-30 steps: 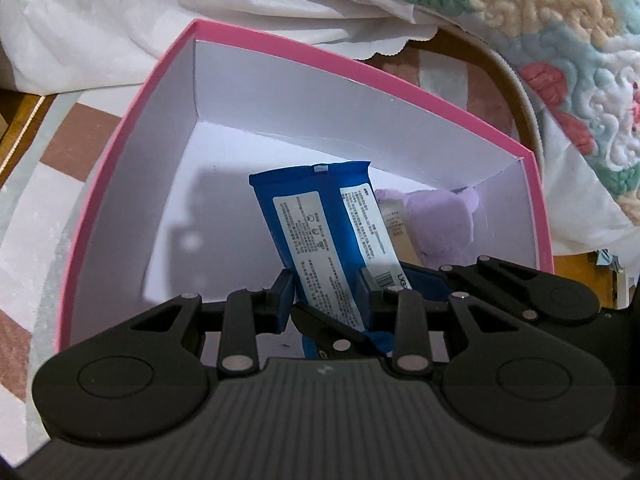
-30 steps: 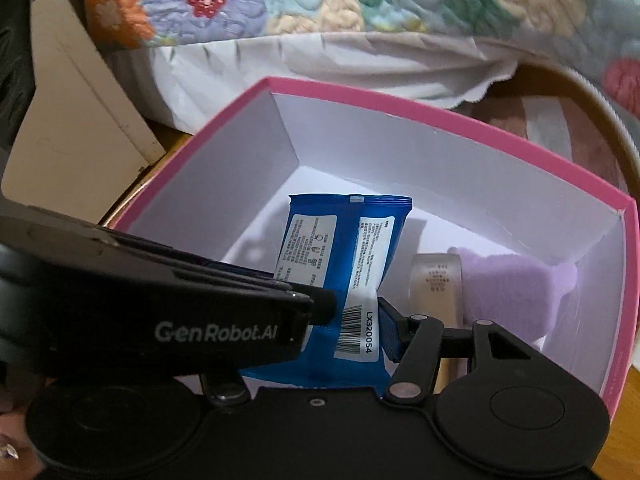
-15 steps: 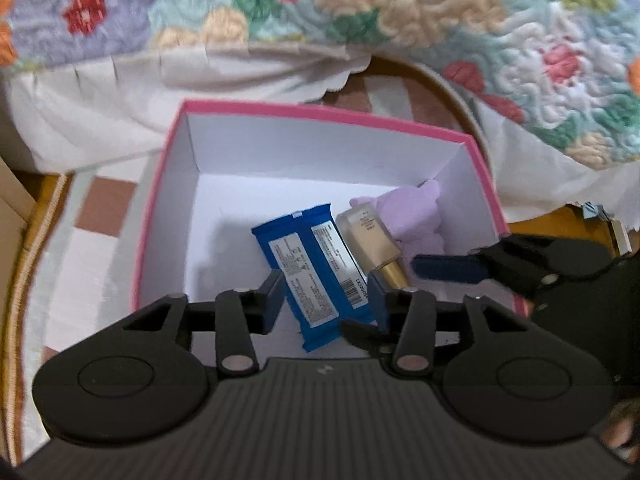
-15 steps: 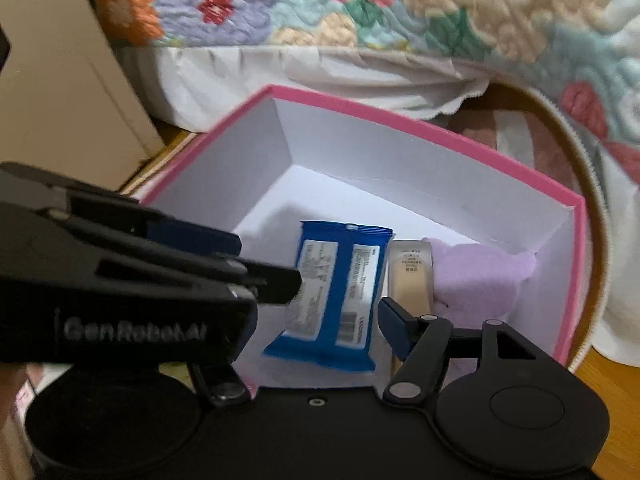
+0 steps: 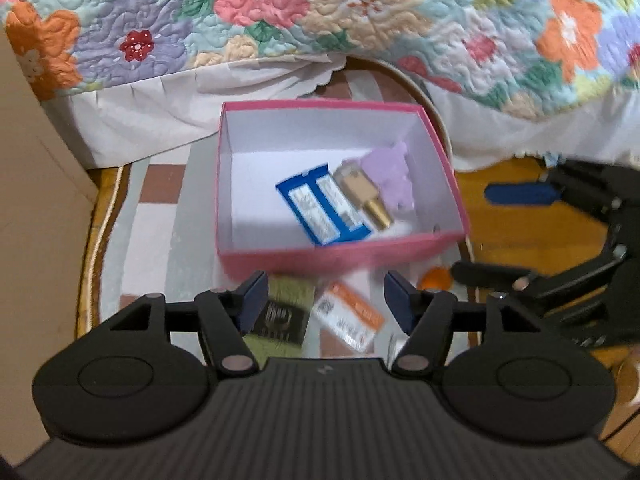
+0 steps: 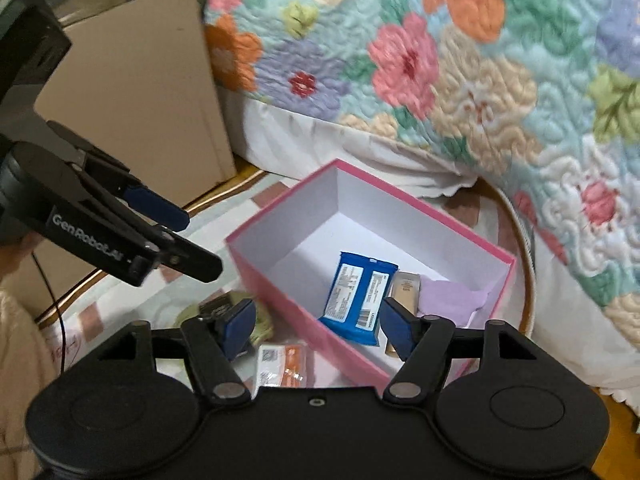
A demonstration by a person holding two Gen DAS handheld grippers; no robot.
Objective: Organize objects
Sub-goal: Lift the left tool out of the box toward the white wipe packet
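- Jaws: left gripper (image 5: 324, 300) and right gripper (image 6: 316, 322) both released, just been opening, nothing between them; a second ago they held the blue packet inside the box, now both hang above it.
- Pink box (image 5: 336, 258): stiff card, rectangular, smooth white inside, on a checked rug (image 5: 156, 240).
- Blue packet (image 5: 322, 210): glossy, flat, on the box floor.
- Beige bottle (image 5: 362, 194): gold cap, beside it.
- Lilac plush (image 5: 390, 176): soft, touching the bottle.

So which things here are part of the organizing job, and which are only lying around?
Part of the job:
- pink box
- blue packet, beige bottle and purple toy inside it
- orange packet, green item and orange ball, outside the box

Lying about:
- quilt
- cardboard
- rug
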